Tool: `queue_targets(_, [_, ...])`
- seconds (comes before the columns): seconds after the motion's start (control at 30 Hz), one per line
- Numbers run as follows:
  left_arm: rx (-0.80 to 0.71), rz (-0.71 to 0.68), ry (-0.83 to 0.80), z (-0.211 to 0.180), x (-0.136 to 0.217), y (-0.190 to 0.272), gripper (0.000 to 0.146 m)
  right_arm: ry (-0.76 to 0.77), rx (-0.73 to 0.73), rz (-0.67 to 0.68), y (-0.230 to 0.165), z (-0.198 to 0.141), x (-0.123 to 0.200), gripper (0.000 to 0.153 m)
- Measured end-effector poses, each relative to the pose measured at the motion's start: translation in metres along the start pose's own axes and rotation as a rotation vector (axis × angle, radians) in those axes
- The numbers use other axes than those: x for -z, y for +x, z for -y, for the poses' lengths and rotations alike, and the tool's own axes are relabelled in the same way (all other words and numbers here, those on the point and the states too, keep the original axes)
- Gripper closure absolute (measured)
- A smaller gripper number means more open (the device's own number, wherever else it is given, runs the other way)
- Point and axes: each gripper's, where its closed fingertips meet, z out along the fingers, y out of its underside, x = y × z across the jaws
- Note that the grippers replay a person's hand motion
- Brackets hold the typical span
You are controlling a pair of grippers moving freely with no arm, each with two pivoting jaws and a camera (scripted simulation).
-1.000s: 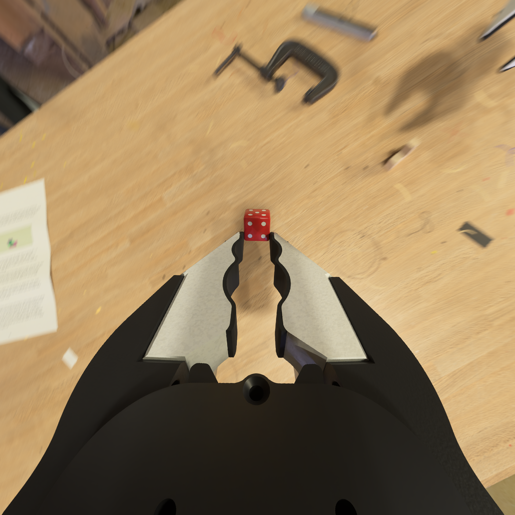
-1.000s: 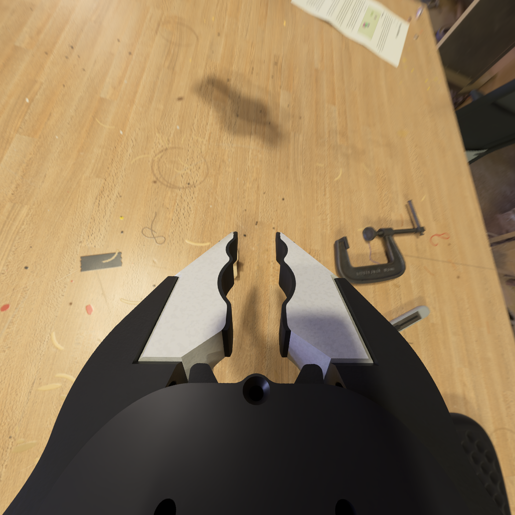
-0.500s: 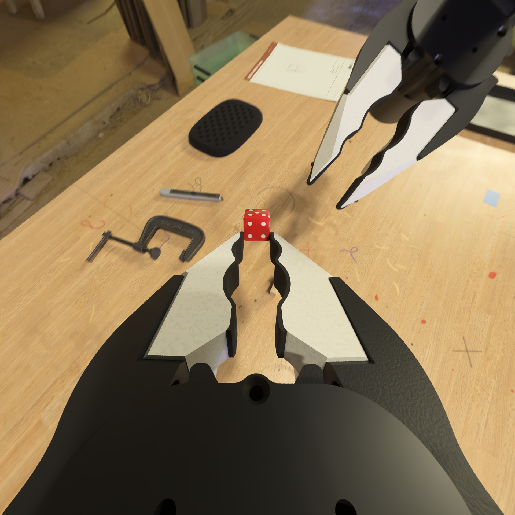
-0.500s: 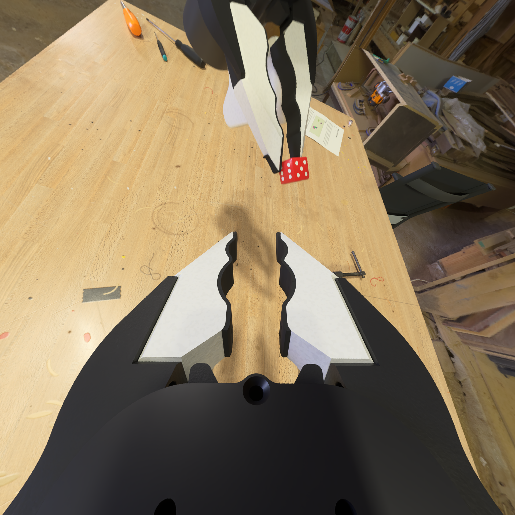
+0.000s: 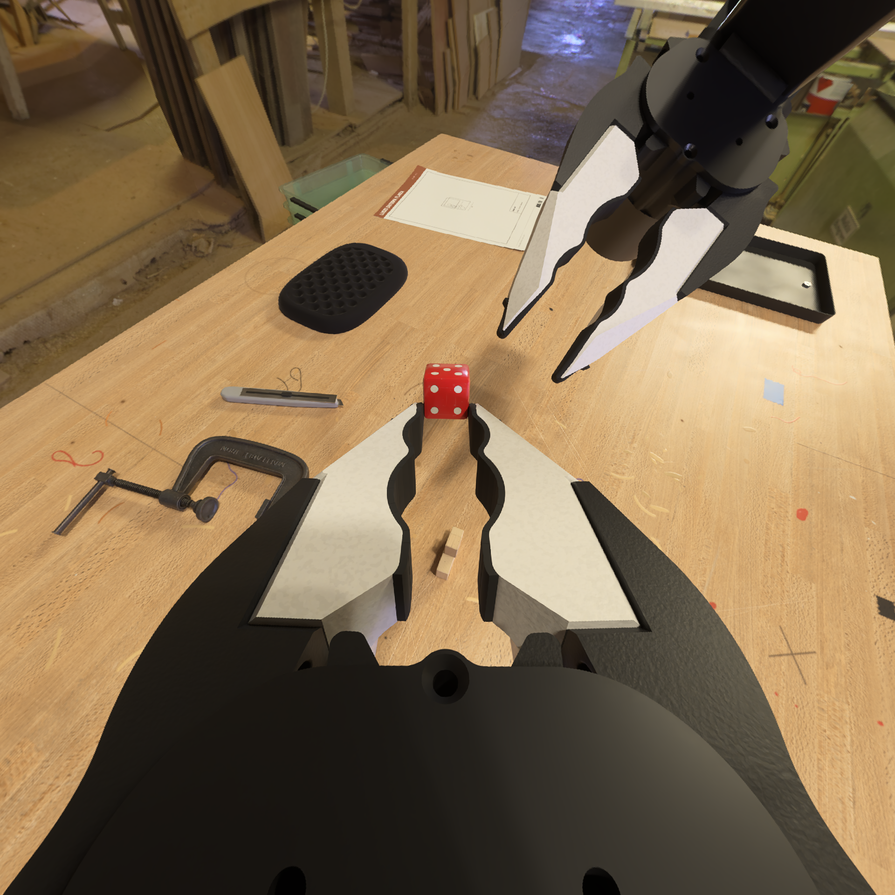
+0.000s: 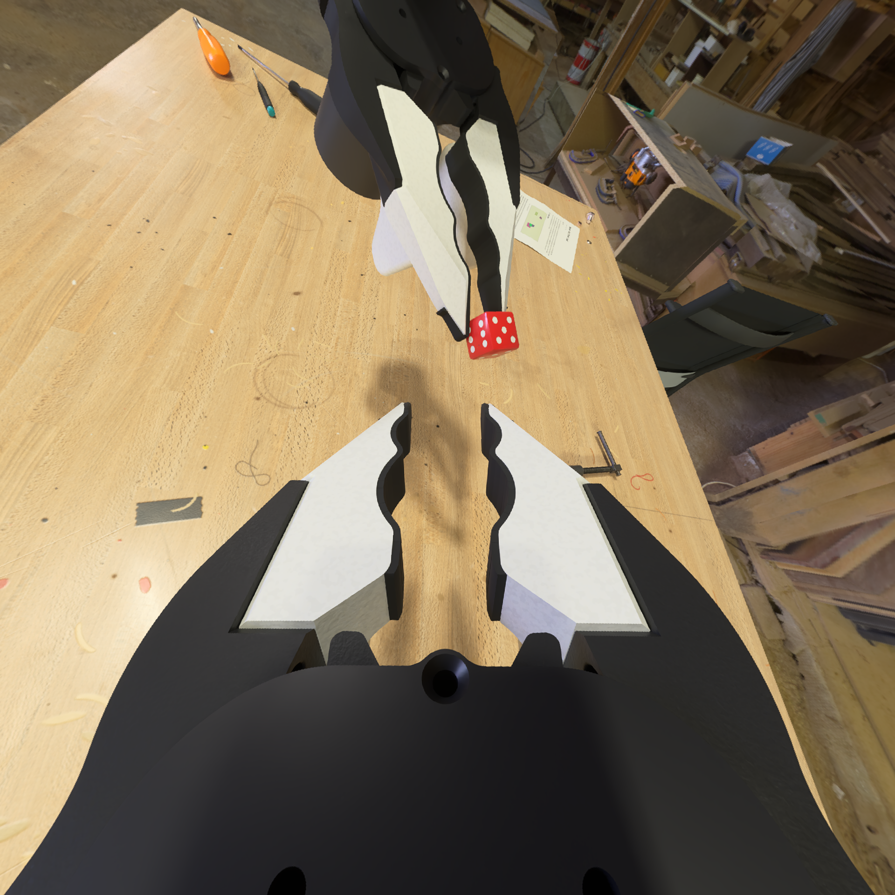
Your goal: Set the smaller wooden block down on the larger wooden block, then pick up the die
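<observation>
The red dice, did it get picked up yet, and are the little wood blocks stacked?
Stacking looks done: the smaller wooden block sits on the larger wooden block on the table. In hand: the left gripper pinches the red die at its fingertips, held above the table. The right gripper is open and empty. Nothing seems left.

On the bench [image 5: 678, 484]: 1 die [image 5: 446, 390], 2 wooden blocks [image 5: 448, 553], 1 clamp [image 5: 193, 484], 1 knife [image 5: 280, 396], 1 black pad [image 5: 343, 287], 1 tray [image 5: 775, 285], 3 screwdrivers [image 6: 212, 48], 2 paper sheets [image 5: 460, 206].
</observation>
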Motion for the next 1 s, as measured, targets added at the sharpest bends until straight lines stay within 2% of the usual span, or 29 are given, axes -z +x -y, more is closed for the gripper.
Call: queue_targets(1.0, [0.055, -0.079, 0.077, 0.0033, 0.0010, 0.0025, 0.128, -0.023, 0.057, -0.035, -0.0013, 0.0071, 0.0046, 0.115])
